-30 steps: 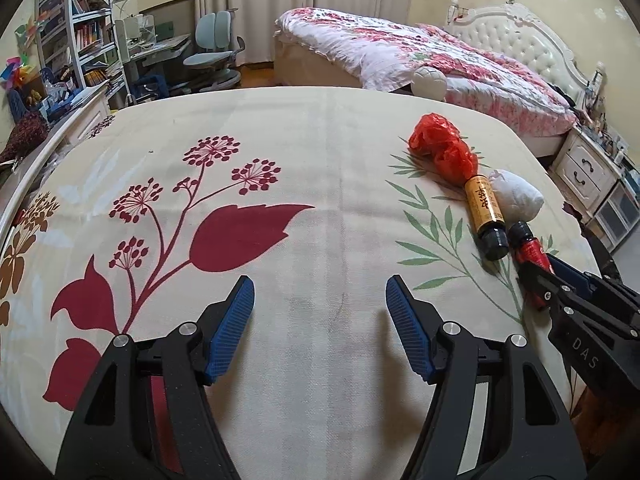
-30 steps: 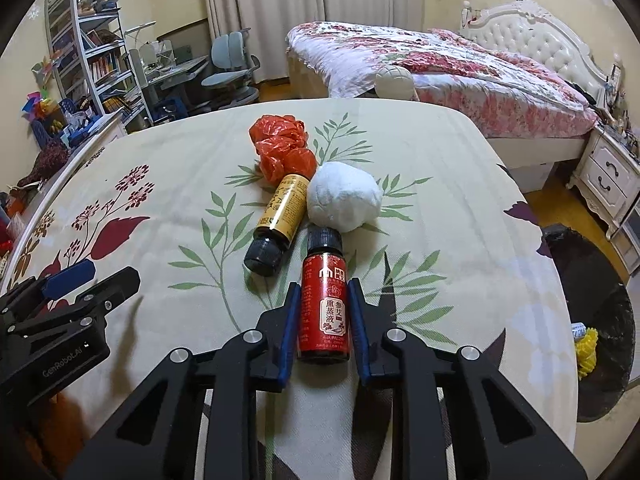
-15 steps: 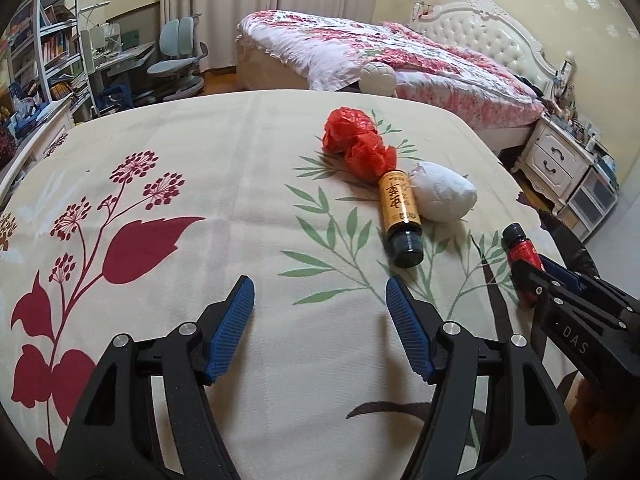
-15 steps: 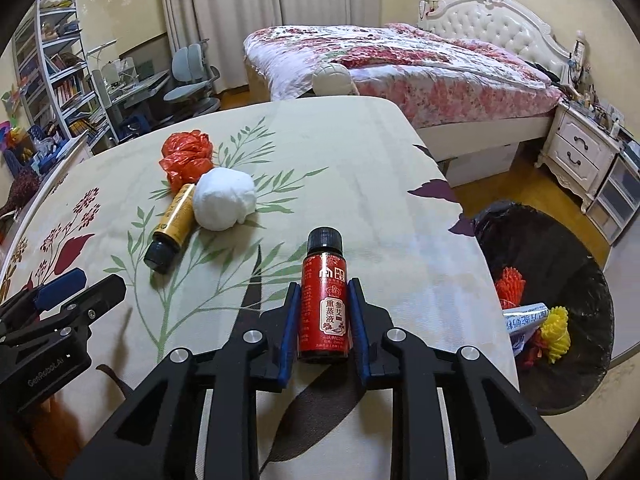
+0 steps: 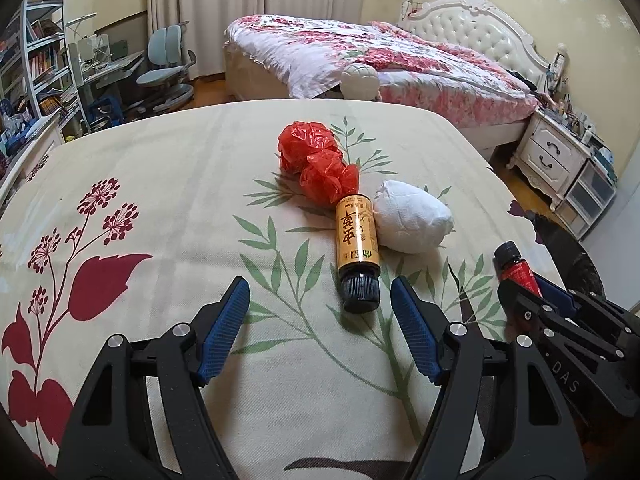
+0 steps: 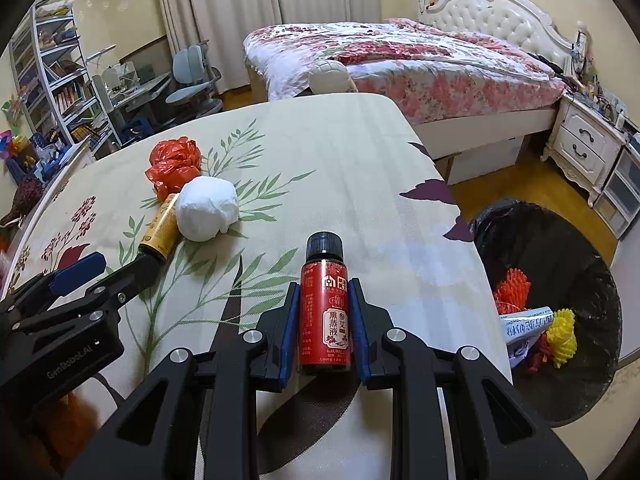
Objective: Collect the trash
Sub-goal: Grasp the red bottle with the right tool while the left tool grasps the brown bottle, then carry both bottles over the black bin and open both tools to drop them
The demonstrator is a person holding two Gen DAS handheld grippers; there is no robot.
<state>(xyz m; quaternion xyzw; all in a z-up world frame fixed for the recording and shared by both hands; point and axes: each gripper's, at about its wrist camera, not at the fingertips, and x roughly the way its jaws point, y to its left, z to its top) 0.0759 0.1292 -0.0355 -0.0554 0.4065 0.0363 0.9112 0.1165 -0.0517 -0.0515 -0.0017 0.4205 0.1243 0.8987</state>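
My right gripper [image 6: 324, 312] is shut on a small red bottle [image 6: 326, 312] with a black cap, held above the table's right edge; it also shows in the left wrist view [image 5: 516, 270]. My left gripper [image 5: 320, 320] is open and empty, just short of an amber bottle [image 5: 357, 244] lying on its side, cap toward me. A crumpled red plastic bag [image 5: 316, 162] and a white paper wad [image 5: 412, 218] lie beside it. The black-lined trash bin [image 6: 560, 288] stands on the floor to the right, with some trash inside.
The table has a cream floral cloth [image 5: 140, 184]. Beyond it stand a bed [image 5: 360, 56], a nightstand [image 5: 556, 160], desk chairs [image 5: 168, 68] and bookshelves [image 5: 28, 64] at the left.
My left gripper has swung right and closer to the amber bottle. My right gripper has carried the red bottle right, toward the table edge and the bin.
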